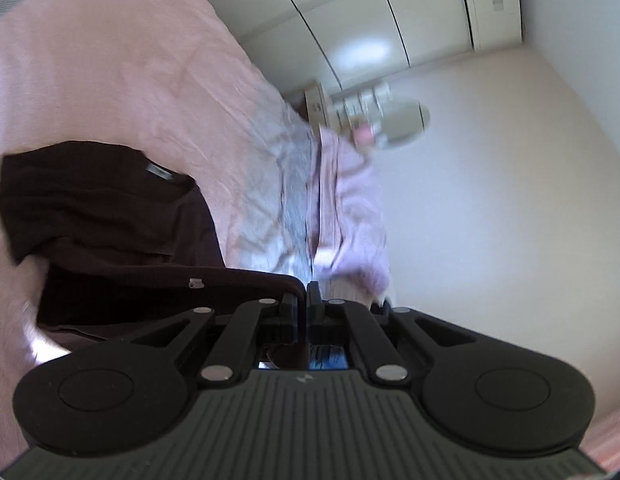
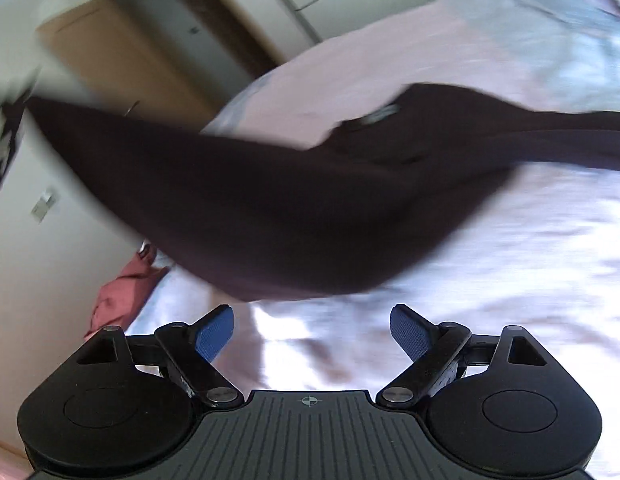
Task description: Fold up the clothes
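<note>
A dark brown shirt (image 1: 110, 220) with a pale neck label lies partly on the pink bed sheet (image 1: 110, 80). One edge of it runs up into my left gripper (image 1: 304, 296), whose jaws are shut on the cloth. In the right wrist view the same shirt (image 2: 290, 220) hangs stretched and blurred over the bed, its left end lifted toward a black-and-white patterned thing at the frame edge. My right gripper (image 2: 312, 332) stands open below the shirt, blue pads (image 2: 214, 336) wide apart with nothing between them.
Crumpled grey (image 1: 278, 200) and lilac garments (image 1: 350, 208) lie at the bed's edge. A reddish garment (image 2: 118, 296) sits by the bed. A cardboard box (image 2: 110, 48) and white wardrobe doors (image 1: 350, 8) stand along the walls. A round pale object (image 1: 406, 124) sits on the floor.
</note>
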Demonstrator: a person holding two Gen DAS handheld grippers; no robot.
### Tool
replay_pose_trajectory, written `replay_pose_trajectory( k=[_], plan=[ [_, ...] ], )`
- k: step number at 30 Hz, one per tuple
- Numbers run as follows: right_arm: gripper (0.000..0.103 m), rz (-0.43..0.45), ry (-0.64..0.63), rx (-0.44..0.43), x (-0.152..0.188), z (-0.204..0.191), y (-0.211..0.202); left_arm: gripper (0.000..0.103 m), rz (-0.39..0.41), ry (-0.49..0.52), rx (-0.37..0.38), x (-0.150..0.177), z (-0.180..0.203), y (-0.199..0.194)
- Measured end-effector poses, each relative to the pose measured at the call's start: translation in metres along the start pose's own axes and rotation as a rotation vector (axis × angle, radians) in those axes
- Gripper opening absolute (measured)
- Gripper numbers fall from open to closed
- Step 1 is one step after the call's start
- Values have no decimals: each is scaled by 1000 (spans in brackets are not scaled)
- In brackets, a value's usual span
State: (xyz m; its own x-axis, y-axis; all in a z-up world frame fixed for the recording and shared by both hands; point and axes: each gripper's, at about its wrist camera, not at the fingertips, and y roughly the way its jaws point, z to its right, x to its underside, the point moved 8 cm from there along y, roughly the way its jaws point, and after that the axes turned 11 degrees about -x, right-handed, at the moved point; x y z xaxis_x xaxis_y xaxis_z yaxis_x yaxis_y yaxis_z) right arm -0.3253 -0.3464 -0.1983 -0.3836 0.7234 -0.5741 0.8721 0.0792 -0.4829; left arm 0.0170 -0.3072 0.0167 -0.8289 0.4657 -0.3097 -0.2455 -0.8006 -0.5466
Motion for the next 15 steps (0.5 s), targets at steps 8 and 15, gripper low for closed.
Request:
replay_pose_trajectory(
  k=[8,15],
  plan=[
    [88,76,-24,253,0,-42,119,1,-115,163,48,-38,38,52],
    [88,265,344,178,0,-41,150,1,-204,183,114,-35,47,60]
  ],
)
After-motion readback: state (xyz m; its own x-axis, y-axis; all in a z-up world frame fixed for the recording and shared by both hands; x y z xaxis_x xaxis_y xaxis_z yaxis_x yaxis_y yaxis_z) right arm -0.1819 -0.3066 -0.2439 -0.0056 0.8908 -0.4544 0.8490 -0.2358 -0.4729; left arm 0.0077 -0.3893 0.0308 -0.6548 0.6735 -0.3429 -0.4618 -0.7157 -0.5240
